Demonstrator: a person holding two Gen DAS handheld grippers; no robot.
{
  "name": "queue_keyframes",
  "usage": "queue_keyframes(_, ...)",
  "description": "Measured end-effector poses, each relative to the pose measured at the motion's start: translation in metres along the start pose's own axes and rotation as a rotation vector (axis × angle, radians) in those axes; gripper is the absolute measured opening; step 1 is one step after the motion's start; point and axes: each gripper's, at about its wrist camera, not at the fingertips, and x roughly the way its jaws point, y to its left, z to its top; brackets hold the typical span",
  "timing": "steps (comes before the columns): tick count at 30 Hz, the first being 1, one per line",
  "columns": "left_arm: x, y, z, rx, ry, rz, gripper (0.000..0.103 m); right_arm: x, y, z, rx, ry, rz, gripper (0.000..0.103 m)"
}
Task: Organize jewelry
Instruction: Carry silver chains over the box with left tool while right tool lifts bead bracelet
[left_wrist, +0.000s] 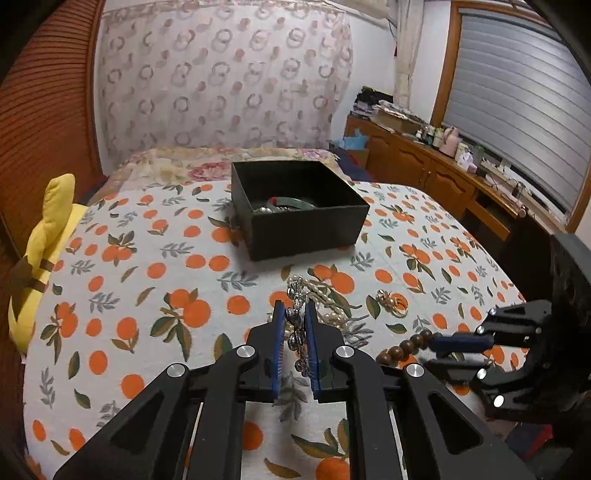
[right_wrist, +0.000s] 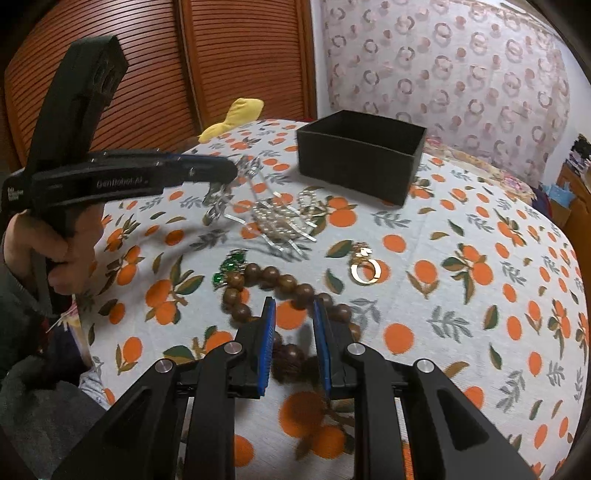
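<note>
Jewelry lies loose on your orange-print bedspread (right_wrist: 461, 206), and the black box (left_wrist: 295, 206) waits at 12 o'clock with a few pieces already inside.

Start at your left: your left gripper (left_wrist: 294, 314) has its jaws narrowed on a silver chain piece (left_wrist: 297, 332), which dangles limp between the blue pads (left_wrist: 279, 347). It looks like a linked chain with small charms, though blur makes that uncertain. Expect it to be light, floppy and slippery; it will swing and may snag the pearl strand (right_wrist: 280, 221) lying just beyond it, so lift clear before carrying it to the box.

Moving right, the green-stone piece (right_wrist: 229, 267) touches the wooden bead bracelet (right_wrist: 280, 284). Your right gripper (right_wrist: 294, 306) hangs over that bracelet with its jaws parted moderately and nothing between them. The beads are hard, round and likely to roll under the pads, so pinch across 1 bead or the cord between 2 beads.

At 2 o'clock from there sit the gold rings (right_wrist: 364, 267), small and rigid; take them by the band edge.
</note>
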Motion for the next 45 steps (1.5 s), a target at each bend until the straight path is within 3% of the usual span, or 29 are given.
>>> queue_keyframes(9, -0.010, 0.002, 0.004, -0.005, -0.034, 0.007, 0.007, 0.005, 0.015, 0.005, -0.043, 0.017, 0.042, 0.024)
queue_keyframes(12, -0.012, 0.002, 0.005, -0.008, -0.044, 0.005, 0.007, 0.004, 0.020, 0.006, -0.057, 0.022, 0.059, 0.039)
queue_keyframes(21, -0.025, 0.001, 0.012, -0.002, -0.089, 0.017, 0.007, 0.017, 0.028, 0.005, -0.111, 0.072, 0.036, 0.039)
queue_keyframes(23, -0.027, 0.000, 0.013, -0.002, -0.097, 0.020, 0.007, 0.018, 0.030, 0.004, -0.129, 0.071, 0.027, 0.039)
queue_keyframes(25, -0.028, 0.000, 0.016, -0.002, -0.106, 0.022, 0.007, 0.017, 0.029, 0.003, -0.138, 0.072, 0.014, 0.030)
queue_keyframes(26, -0.029, 0.000, 0.017, -0.002, -0.112, 0.023, 0.007, 0.017, 0.028, 0.003, -0.137, 0.072, 0.017, 0.019)
queue_keyframes(30, -0.031, -0.001, 0.023, 0.000, -0.128, 0.029, 0.007, 0.012, 0.023, 0.003, -0.124, 0.061, 0.034, 0.015)
queue_keyframes(45, -0.023, -0.006, 0.048, 0.010, -0.158, 0.042, 0.008, -0.053, -0.002, 0.055, -0.114, -0.134, -0.047, 0.015)
